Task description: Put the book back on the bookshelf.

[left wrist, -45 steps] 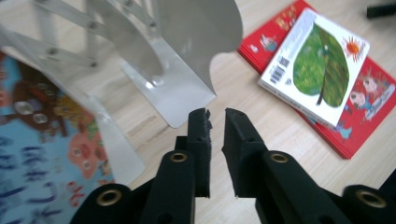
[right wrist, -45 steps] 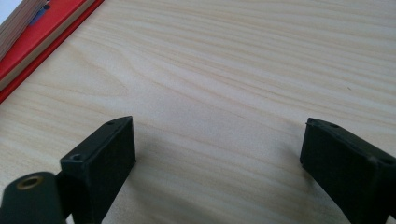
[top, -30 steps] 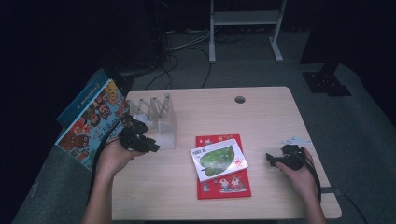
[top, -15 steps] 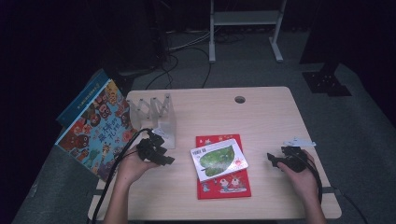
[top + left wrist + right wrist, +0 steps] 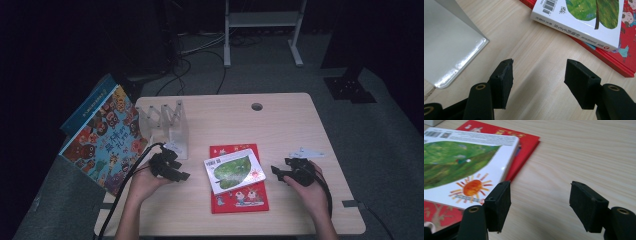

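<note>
Nearby, clear rack flanks stacked books.

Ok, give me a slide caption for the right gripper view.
Right gripper, jaws open and empty, beside white leaf-cover book stacked on red book on wooden table.

Dark lab or studio: floor cables, equipment stand, lone table.

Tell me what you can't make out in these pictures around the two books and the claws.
- Red book: most of its cover, hidden under the white book in every view.
- White book's spine text: too small to read in the left gripper view.
- Left claw and right claw: too small and dark in the high view to judge the jaws; the gripper views show both open on bare table.
- Clear rack: cut off by the left gripper view's edge.
</note>
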Demonstrator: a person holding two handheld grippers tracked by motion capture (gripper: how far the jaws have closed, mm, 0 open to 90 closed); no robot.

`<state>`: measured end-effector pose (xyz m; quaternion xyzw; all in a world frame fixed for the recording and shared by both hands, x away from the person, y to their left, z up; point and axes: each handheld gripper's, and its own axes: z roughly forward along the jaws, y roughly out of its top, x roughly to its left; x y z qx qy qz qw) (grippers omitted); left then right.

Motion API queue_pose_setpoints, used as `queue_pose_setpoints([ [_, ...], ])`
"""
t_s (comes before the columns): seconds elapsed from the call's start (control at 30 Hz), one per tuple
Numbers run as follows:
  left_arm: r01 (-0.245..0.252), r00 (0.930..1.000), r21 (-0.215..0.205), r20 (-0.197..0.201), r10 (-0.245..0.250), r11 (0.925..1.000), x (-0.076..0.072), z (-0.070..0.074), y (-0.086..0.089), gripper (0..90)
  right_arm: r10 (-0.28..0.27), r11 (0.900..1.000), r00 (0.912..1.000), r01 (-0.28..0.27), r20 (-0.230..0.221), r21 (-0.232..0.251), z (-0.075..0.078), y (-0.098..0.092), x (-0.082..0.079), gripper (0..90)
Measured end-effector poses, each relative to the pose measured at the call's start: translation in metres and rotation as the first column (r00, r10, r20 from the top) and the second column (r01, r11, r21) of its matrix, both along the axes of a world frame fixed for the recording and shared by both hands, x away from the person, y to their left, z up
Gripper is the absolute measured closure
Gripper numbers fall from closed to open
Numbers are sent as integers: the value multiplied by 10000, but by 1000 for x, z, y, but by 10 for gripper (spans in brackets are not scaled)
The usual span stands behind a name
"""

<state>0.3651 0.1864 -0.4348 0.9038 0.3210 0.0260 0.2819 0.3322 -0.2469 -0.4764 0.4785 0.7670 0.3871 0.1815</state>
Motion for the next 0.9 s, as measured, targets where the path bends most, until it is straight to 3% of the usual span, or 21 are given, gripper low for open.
queue_pose_setpoints([
  [0.17,29,10000,-9,-25,-29,10000,-2,-3,-1,382,417,9990,9991,-418,-111,-162,0,20,5,328],
  [0.37,47,9999,-117,-99,-48,9999,-3,-5,-2,369,758,9971,9970,-756,-172,128,3,37,15,325],
  [0.53,185,9997,23,-143,-185,9998,-4,-7,-5,358,1024,9947,9941,-1023,-343,43,2,51,24,312],
  [0.73,213,9998,-33,23,-213,9998,-6,-8,-7,348,1191,9928,9916,-1197,-507,-83,-3,62,30,305],
  [0.9,202,9998,-65,3,-202,9998,-7,-8,-7,341,1495,9884,9859,-1471,-747,369,-6,69,31,302],
])
